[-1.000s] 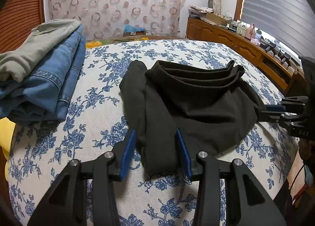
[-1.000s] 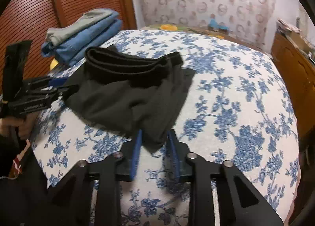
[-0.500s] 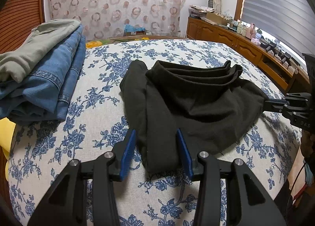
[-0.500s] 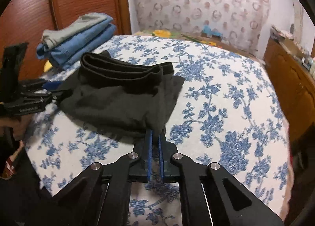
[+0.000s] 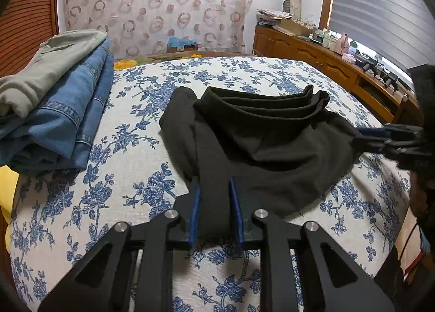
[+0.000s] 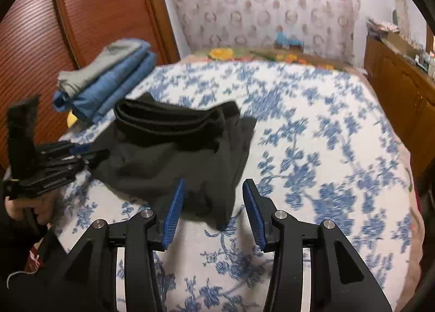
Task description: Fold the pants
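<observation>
So this looks like mid-fold on the black pants [image 5: 261, 149], which sit bunched on the bed [image 5: 130, 184] with the blue-flower cover, roughly in the middle, with the stack of folded jeans [image 5: 62, 121] over at about 10 o'clock from them. The left gripper [image 5: 214, 211] has just been closing and now pinches the near edge of the dark fabric between its blue pads. The right gripper [image 6: 214, 211] has just been opening; its jaws stand apart around the near corner of the pants, pads not pressing, so I'd say it has nothing held.

My guess at the next move: the right one needs to bite its corner again so both can lift and carry the edge over evenly.

The pants themselves look soft, matte and already doubled up, waistband layers stacked at 12 o'clock, a few slack wrinkles.
</observation>
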The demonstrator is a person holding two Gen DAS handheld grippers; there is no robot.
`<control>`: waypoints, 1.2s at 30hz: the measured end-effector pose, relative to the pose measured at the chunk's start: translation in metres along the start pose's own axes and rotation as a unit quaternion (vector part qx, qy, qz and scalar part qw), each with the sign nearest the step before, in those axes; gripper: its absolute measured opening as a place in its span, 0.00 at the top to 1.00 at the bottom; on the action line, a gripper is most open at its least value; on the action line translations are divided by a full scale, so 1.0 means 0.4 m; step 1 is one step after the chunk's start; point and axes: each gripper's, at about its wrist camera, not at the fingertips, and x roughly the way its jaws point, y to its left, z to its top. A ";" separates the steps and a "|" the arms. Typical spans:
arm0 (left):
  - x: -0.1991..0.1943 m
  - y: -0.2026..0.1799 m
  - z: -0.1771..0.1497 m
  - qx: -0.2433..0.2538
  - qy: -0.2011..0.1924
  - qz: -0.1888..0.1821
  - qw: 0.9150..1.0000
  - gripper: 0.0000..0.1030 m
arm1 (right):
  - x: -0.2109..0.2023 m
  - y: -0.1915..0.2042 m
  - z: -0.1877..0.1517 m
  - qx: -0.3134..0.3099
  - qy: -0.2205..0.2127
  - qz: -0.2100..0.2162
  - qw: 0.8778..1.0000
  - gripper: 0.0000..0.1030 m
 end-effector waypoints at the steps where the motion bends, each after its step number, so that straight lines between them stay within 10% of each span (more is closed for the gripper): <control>1: 0.000 -0.001 0.000 0.001 0.000 0.000 1.000 0.86 | 0.021 0.000 -0.001 0.004 0.010 0.001 1.000 0.56; 5: -0.004 -0.006 0.000 0.001 0.000 0.002 1.000 0.89 | 0.046 -0.005 -0.006 0.017 0.015 0.010 1.000 0.59; 8: -0.016 -0.019 -0.005 0.014 -0.005 0.009 1.000 0.91 | 0.050 0.000 -0.009 0.013 0.025 0.027 0.999 0.88; 14: -0.080 -0.051 -0.045 0.024 -0.010 -0.007 1.000 0.92 | 0.001 0.027 -0.036 -0.020 0.015 0.028 0.999 0.93; 22: -0.143 -0.058 -0.080 0.012 -0.001 -0.023 1.000 0.84 | -0.066 0.063 -0.088 -0.040 0.016 0.032 0.999 0.91; 27: -0.153 -0.050 -0.052 0.019 -0.011 -0.017 1.000 0.60 | -0.092 0.066 -0.074 -0.047 -0.007 0.019 0.999 0.67; 36: -0.052 -0.038 0.022 0.034 0.026 -0.008 0.999 0.60 | -0.023 0.071 0.001 -0.085 -0.003 0.006 0.996 0.59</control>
